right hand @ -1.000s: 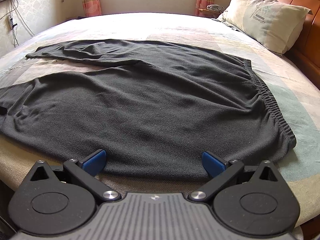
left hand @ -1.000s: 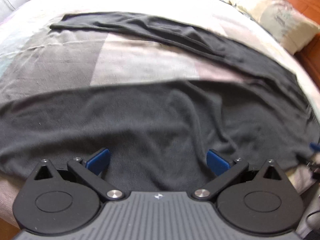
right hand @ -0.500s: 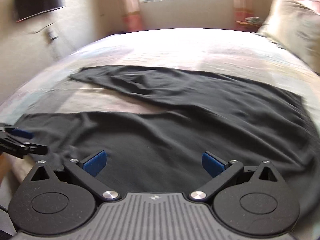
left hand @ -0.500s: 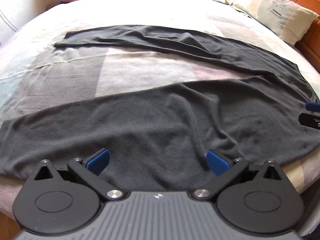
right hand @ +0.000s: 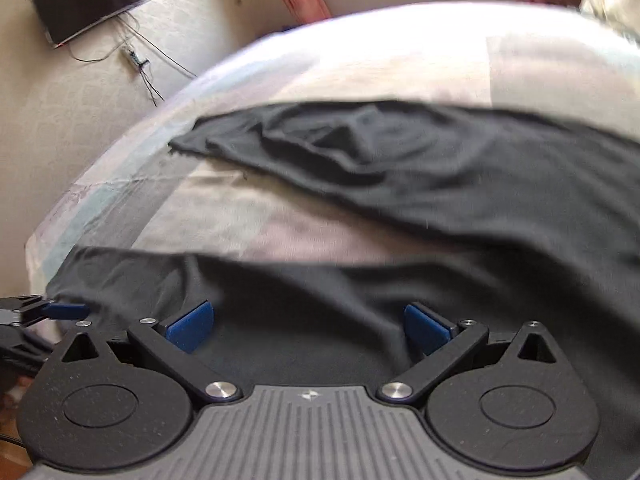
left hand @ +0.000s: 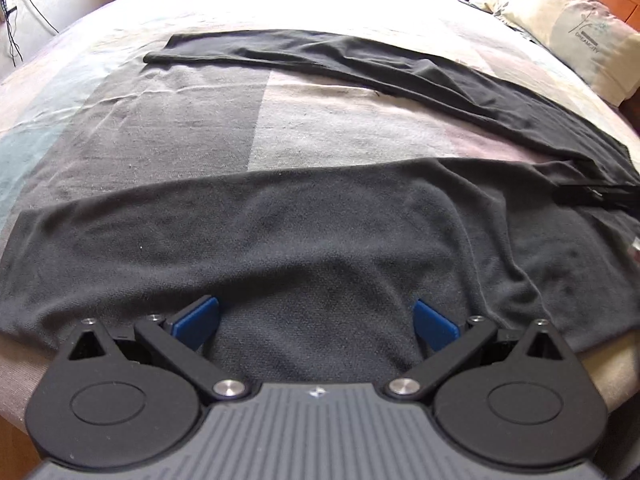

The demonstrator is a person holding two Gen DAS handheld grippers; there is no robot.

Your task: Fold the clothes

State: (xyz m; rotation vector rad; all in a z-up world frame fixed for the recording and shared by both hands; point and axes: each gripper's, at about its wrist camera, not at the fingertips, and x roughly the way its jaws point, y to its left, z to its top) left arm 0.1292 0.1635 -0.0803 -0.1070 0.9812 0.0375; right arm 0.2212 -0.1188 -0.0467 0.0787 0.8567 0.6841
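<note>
Left gripper [left hand: 316, 322]: your blue fingers [left hand: 196, 320] stand wide apart and hold nothing; between them you see only cloth.

Right gripper [right hand: 308, 326]: spread just as wide and also empty. Its view is blurred, so trust it for fine edges less than the left one.

Trousers [left hand: 320, 240]: a dark pair lies flat on the bed [left hand: 180, 120], both legs spread apart in a V with patchwork cover showing between them.

Near leg [left hand: 200, 236]: directly at your left gripper's 12 o'clock, just ahead of the fingers. Its long axis runs from 9 o'clock to 3 o'clock, crosswise to the way you point.

Far leg [left hand: 360, 56]: well beyond, slanting from its hem at 11 o'clock down to 3 o'clock, where it joins the near leg.

Hem of the near leg [right hand: 80, 276]: in the right view it lies at 9 o'clock, and the tip of your left gripper [right hand: 60, 311] is just beside it.

Which hand is nearer: your left sits toward the hem end, your right toward the seat and waist; I cannot see the waistband in either view.

Stage, as a judgement: with the legs apart, no fold shows across the garment as it lies.

Turning relation: the far leg lies away from both grippers at 12 o'clock, so a leg-on-leg fold would run along that line, across the garment's length.

Pillow [left hand: 572, 28]: at 1 o'clock, well clear of the cloth.
</note>
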